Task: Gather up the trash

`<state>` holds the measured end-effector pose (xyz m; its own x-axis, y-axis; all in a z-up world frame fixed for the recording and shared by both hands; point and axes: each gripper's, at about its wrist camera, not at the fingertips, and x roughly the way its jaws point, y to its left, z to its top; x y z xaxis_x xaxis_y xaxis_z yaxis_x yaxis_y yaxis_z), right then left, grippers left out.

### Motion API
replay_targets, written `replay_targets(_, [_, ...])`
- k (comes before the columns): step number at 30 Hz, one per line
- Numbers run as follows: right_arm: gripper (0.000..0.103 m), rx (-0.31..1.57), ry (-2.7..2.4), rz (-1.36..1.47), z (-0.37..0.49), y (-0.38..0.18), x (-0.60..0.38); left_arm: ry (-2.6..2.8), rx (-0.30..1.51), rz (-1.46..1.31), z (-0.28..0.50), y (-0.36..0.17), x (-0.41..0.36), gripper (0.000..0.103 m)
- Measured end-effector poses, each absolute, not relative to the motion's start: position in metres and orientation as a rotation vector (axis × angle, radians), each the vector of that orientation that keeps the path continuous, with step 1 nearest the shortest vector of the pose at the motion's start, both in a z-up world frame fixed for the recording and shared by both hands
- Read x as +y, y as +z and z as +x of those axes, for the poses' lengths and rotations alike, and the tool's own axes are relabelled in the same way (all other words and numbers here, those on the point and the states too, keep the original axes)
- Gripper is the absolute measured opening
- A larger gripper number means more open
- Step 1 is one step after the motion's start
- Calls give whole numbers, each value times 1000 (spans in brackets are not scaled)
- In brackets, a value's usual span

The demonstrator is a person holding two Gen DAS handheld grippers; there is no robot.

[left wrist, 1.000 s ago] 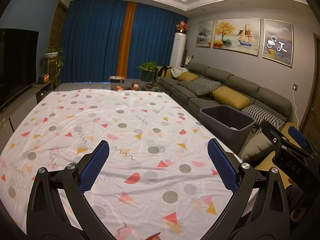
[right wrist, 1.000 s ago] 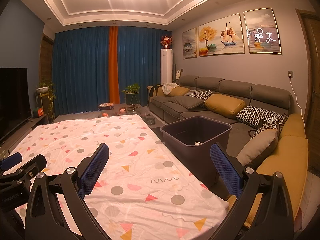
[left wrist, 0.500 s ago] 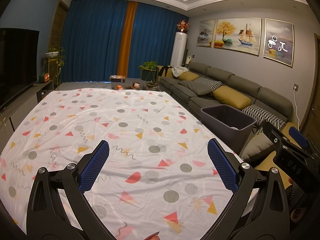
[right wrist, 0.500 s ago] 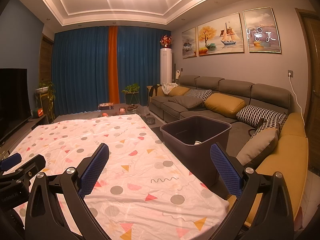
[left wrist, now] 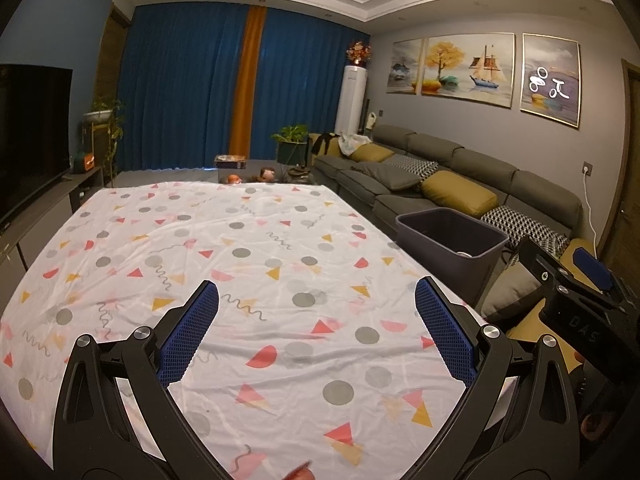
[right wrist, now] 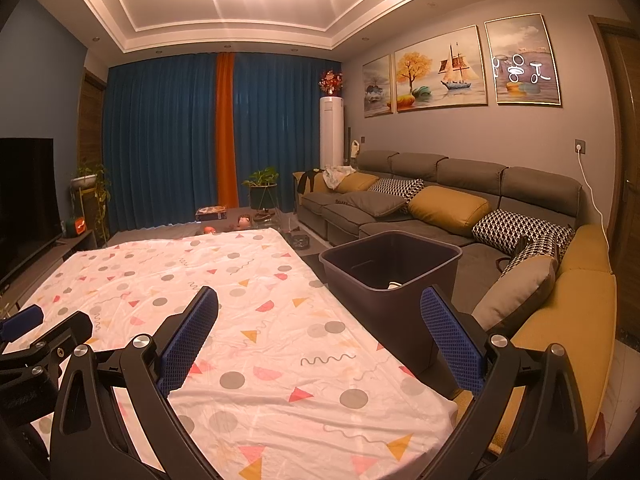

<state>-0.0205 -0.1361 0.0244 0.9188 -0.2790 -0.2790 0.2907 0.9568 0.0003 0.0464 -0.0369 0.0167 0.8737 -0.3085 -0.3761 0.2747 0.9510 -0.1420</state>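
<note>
A dark grey bin (right wrist: 394,270) stands off the table's right side, in front of the sofa; it also shows in the left wrist view (left wrist: 452,240). Something pale (right wrist: 394,285) lies at its bottom. My left gripper (left wrist: 316,312) is open and empty above the patterned tablecloth (left wrist: 240,264). My right gripper (right wrist: 320,316) is open and empty above the table's right part (right wrist: 280,320), just short of the bin. A small red scrap (left wrist: 300,472) peeks in at the table's near edge in the left wrist view. I see no other loose trash on the cloth.
A grey sofa (right wrist: 440,200) with yellow and patterned cushions runs along the right wall. A TV (left wrist: 28,136) on a low cabinet is at the left. Blue curtains, plants and small items on a low table (left wrist: 248,172) are beyond the far end.
Both views have shifted very slightly; the grippers stay open and hold nothing.
</note>
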Motion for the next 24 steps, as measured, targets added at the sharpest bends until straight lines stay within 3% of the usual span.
replay_targets(4, [97,280,-293,43,-21,24,-136,-320,407,-99,46,18,-36,95])
replay_targets(8, [97,279,-293,45,-21,25,-137,-317,406,-75,47,19,-38,83])
replay_targets(24, [97,276,-293,46,-19,26,-134,-327,414,-79,48,21,-38,83])
